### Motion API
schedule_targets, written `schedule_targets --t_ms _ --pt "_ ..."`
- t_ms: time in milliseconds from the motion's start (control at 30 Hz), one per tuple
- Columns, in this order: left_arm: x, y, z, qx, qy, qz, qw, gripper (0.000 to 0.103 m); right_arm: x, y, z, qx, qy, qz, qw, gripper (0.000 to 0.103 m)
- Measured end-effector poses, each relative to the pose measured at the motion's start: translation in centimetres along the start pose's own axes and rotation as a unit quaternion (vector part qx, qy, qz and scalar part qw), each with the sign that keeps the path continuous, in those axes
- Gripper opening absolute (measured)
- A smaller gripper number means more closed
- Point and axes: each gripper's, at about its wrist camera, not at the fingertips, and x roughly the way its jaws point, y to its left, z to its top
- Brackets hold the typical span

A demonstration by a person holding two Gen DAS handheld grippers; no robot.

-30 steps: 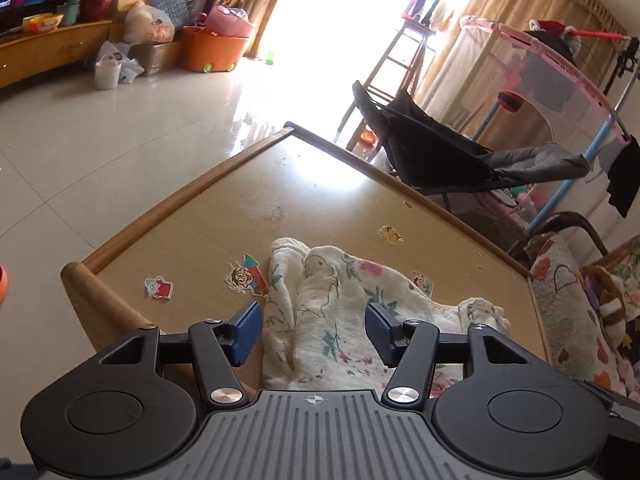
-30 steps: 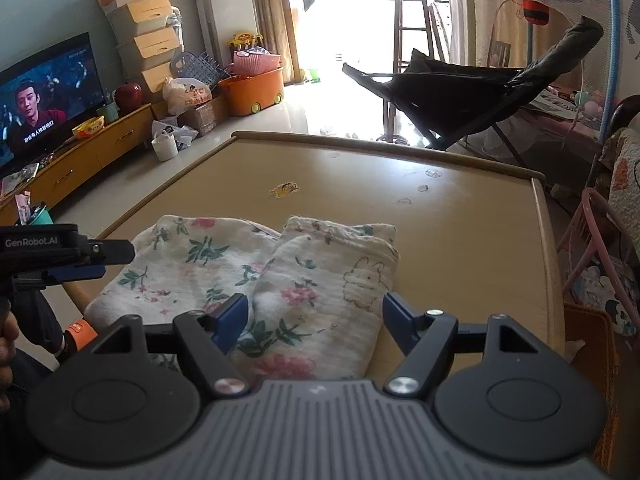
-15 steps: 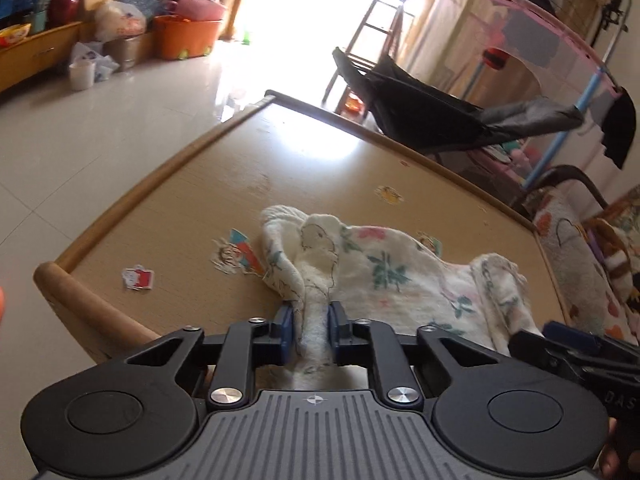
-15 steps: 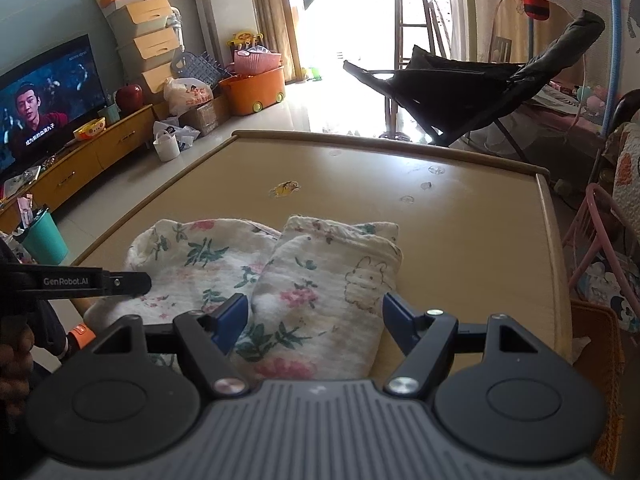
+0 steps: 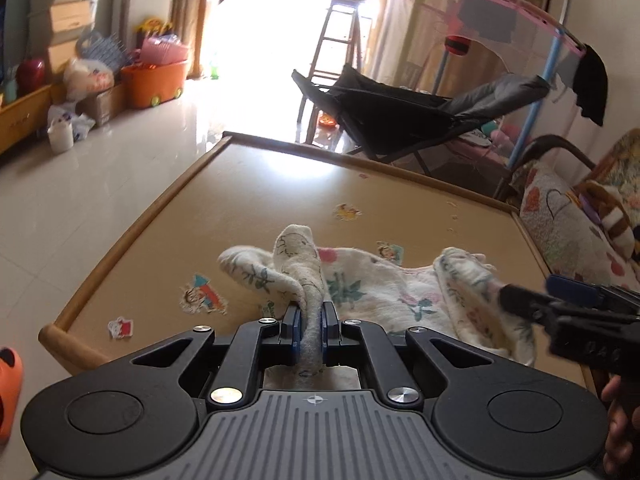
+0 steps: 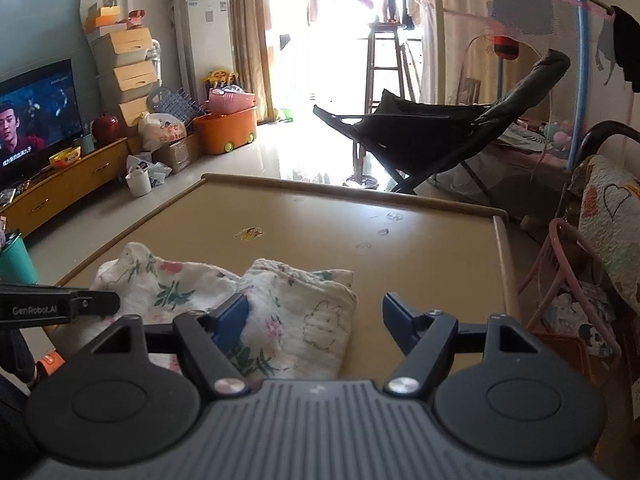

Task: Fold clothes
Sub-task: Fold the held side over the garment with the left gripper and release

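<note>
A white floral cloth [image 5: 360, 284] lies bunched at the near end of a wooden table [image 5: 248, 216]. My left gripper [image 5: 310, 322] is shut on a pinched fold of the cloth at its left side, and the fold stands up from the table. In the right wrist view the same floral cloth [image 6: 280, 304] lies folded in two lobes. My right gripper [image 6: 316, 316] stands open over its right lobe, the left fingertip against the fabric and the right fingertip over bare table. The right gripper's fingers [image 5: 528, 300] show at the right edge of the left wrist view.
Cartoon stickers [image 5: 202, 294] dot the tabletop. A black folding chair [image 6: 432, 132] stands beyond the far edge. A cushioned chair [image 6: 600, 208] sits to the right. Orange tub [image 6: 228, 128], boxes and a TV [image 6: 36, 116] line the left wall.
My left gripper went from open around the cloth's left edge to shut on it, then lifted the pinched fold. The right gripper stayed open and edged slightly closer to the cloth.
</note>
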Motion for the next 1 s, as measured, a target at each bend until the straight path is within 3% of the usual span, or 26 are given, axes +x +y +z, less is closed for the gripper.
schedule_targets --t_ms 367,633,800,1000 --pt "-0.2 -2.5 1.0 0.009 0.002 -0.040 0.9991 0.009 1.0 5.3 -1.5 -0.178 0.002 0.009 0.984 0.074" --pt "1.2 -4.3 1.0 -0.001 0.020 -0.046 0.9987 0.009 -1.4 1.8 -0.9 -0.108 -0.025 0.040 0.993 0.074" --pt "1.9 -5.4 1.0 0.003 0.028 -0.050 0.9983 0.009 -3.3 -1.7 -0.9 -0.051 -0.048 -0.004 0.998 0.074" --pt "2.8 -6.4 0.6 -0.004 0.046 -0.049 0.9978 0.014 -2.3 -3.1 -1.1 -0.002 -0.025 -0.002 1.000 0.075"
